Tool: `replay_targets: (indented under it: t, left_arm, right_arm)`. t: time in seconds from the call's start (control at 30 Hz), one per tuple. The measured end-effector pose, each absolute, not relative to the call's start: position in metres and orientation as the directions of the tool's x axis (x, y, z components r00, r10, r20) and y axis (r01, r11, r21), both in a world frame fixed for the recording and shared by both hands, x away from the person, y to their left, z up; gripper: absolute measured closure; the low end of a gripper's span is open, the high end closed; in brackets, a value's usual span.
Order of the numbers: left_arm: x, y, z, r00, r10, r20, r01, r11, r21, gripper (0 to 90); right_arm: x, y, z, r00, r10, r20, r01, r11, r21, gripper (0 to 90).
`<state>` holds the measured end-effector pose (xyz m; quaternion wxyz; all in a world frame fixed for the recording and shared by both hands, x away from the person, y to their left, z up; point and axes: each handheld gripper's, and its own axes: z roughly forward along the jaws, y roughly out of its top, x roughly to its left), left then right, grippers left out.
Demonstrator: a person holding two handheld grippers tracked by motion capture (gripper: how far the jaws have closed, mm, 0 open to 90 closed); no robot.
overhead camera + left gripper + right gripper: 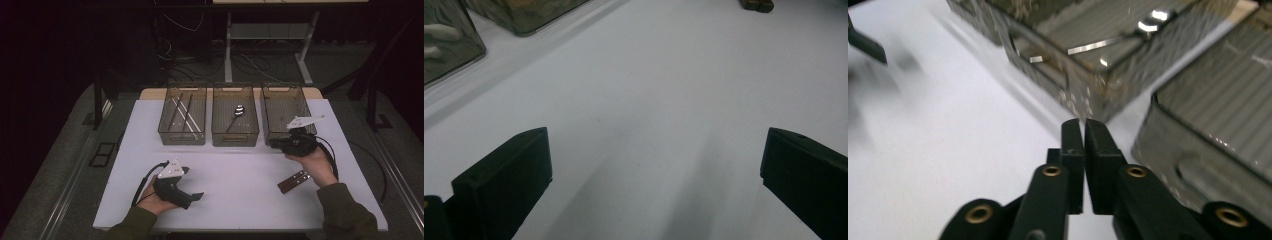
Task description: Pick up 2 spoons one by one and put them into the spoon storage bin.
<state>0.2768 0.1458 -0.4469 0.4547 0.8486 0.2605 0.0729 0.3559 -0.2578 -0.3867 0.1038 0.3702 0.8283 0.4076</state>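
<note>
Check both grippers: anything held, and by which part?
Nothing held. Right gripper is shut with nothing between its fingers; left gripper is open over bare table.

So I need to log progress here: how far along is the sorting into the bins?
Partly done. The left clear plastic bin holds thin sticks, the middle bin a small utensil. The right tongs are shut with nothing between them, by the right bin; the left tongs are open, idle. The brown flat piece lies on the white table, unsorted.

It looks like a lab: a white table (235,185) in a dark room, three clear bins (235,122) in a row at its far edge, loose cables (185,60) on the floor behind.
</note>
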Motion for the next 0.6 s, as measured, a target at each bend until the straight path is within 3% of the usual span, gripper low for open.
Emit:
replay_targets:
  t: [0.6]
  left_arm:
    - [0.277,0.146,-0.447,0.855,0.507,-0.111,0.373,-0.452,0.81,0.0]
  right_arm:
    - [0.342,-0.313,-0.418,-0.638,0.766,0.076,0.613,0.446,0.653,90.0]
